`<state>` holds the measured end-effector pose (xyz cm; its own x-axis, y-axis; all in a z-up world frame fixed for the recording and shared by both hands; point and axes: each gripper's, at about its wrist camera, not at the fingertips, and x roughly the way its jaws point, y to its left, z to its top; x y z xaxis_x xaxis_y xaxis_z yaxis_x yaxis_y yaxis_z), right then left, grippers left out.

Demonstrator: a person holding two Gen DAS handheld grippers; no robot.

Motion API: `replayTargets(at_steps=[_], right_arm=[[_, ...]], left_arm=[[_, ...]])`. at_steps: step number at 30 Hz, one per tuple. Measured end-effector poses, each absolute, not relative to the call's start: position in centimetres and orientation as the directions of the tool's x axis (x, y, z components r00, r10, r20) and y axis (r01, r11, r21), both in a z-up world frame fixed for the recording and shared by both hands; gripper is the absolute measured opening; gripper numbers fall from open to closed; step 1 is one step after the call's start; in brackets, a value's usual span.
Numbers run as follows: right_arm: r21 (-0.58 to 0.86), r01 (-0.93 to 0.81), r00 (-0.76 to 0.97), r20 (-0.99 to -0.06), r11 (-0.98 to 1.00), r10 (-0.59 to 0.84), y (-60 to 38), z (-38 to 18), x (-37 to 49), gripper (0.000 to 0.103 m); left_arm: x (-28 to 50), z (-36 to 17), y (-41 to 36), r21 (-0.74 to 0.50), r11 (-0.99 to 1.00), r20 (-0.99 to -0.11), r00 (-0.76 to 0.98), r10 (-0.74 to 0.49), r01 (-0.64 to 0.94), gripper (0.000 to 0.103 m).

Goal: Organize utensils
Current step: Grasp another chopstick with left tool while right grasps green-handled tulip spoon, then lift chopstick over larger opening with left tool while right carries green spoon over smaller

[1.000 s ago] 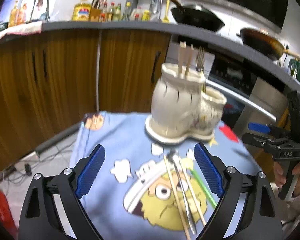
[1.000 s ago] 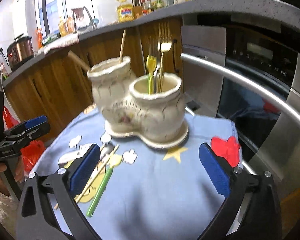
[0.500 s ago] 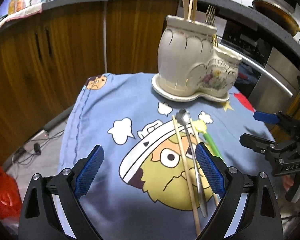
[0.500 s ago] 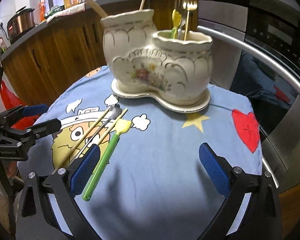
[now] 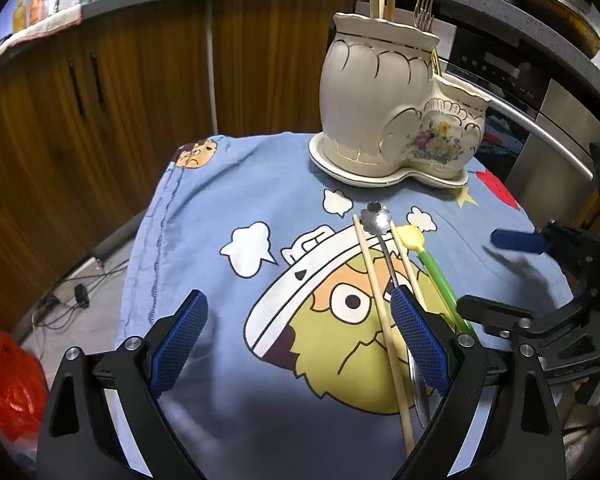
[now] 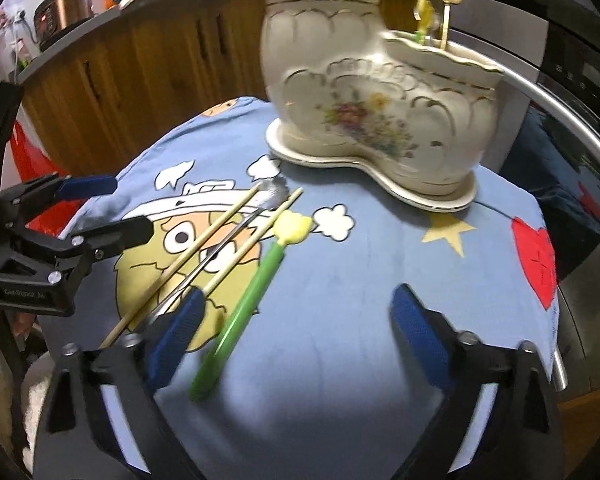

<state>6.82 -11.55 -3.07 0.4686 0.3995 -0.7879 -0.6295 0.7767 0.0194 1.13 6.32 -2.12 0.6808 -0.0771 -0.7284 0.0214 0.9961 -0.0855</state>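
Observation:
A cream ceramic two-pot utensil holder (image 5: pixel 396 120) (image 6: pixel 380 100) stands at the far side of the blue cartoon cloth (image 5: pixel 260 208), with chopsticks and forks in it. Two wooden chopsticks (image 5: pixel 382 316) (image 6: pixel 180 264), a metal spoon (image 5: pixel 376 216) (image 6: pixel 274 196) and a green-handled yellow utensil (image 5: pixel 436 268) (image 6: pixel 256 288) lie side by side on the cloth. My left gripper (image 5: pixel 300 340) is open, low over the cloth, its right finger over the spoon handle. My right gripper (image 6: pixel 296 336) is open, just right of the green utensil's handle.
Wooden cabinets (image 5: pixel 100 92) stand behind the table, with a counter of bottles above. An oven (image 6: pixel 560 92) with a steel handle bar is at the right. A red bag (image 5: pixel 8 372) lies on the floor at the left. Cables lie on the floor.
Both grippers have come down and tilted toward the cloth, closer to the loose utensils. The holder has moved up in both views. Both stay open.

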Motion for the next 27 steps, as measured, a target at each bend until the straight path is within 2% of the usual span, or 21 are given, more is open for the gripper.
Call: replayTargets(at_steps=[4,8,9,10,11,13,14,16,19,24,27], right_arm=[[0.004,-0.647,0.459,-0.796,0.762,0.394,-10.7,-3.6,6.5,0.051],[0.008,-0.662,0.438,-0.808,0.749,0.395,-9.9,-3.9,6.2,0.039],[0.006,-0.668,0.436,-0.807,0.744,0.398,-9.7,-4.0,6.2,0.033],[0.008,-0.677,0.430,-0.807,0.736,0.404,-9.6,-3.9,6.1,0.019],[0.003,-0.678,0.431,-0.808,0.735,0.402,-9.5,-3.9,6.0,0.015],[0.002,-0.672,0.435,-0.808,0.741,0.397,-9.7,-3.9,6.2,0.012],[0.014,-0.668,0.430,-0.808,0.744,0.402,-10.1,-3.9,6.3,0.011],[0.021,-0.658,0.435,-0.805,0.753,0.403,-10.9,-3.7,6.5,0.009],[0.013,-0.643,0.456,-0.797,0.766,0.397,-12.4,-3.3,6.7,0.009],[-0.020,-0.646,0.466,-0.802,0.763,0.374,-13.6,-3.1,6.8,0.009],[-0.036,-0.659,0.449,-0.820,0.751,0.355,-14.1,-3.3,6.4,0.009]], left_arm=[[1.1,-2.2,6.3,-0.086,0.996,-0.728,0.681,-0.080,0.025,0.092],[1.1,-2.1,5.7,-0.088,0.995,-0.726,0.681,-0.093,0.042,0.091],[1.1,-2.1,5.5,-0.087,0.995,-0.726,0.681,-0.096,0.048,0.091],[1.1,-2.1,5.3,-0.085,0.995,-0.727,0.680,-0.099,0.053,0.089],[1.1,-2.1,5.1,-0.083,0.995,-0.729,0.677,-0.102,0.060,0.087],[1.2,-2.0,4.7,-0.082,0.994,-0.733,0.672,-0.110,0.073,0.080],[1.2,-1.9,4.4,-0.084,0.993,-0.735,0.668,-0.121,0.087,0.070],[1.2,-1.9,3.7,-0.086,0.989,-0.741,0.656,-0.143,0.118,0.059],[1.4,-2.1,2.7,-0.071,0.987,-0.754,0.640,-0.147,0.143,0.047],[2.1,-3.0,2.5,-0.042,0.993,-0.786,0.610,-0.100,0.109,0.036],[2.3,-3.4,2.4,-0.008,0.994,-0.806,0.587,-0.072,0.110,0.022]])
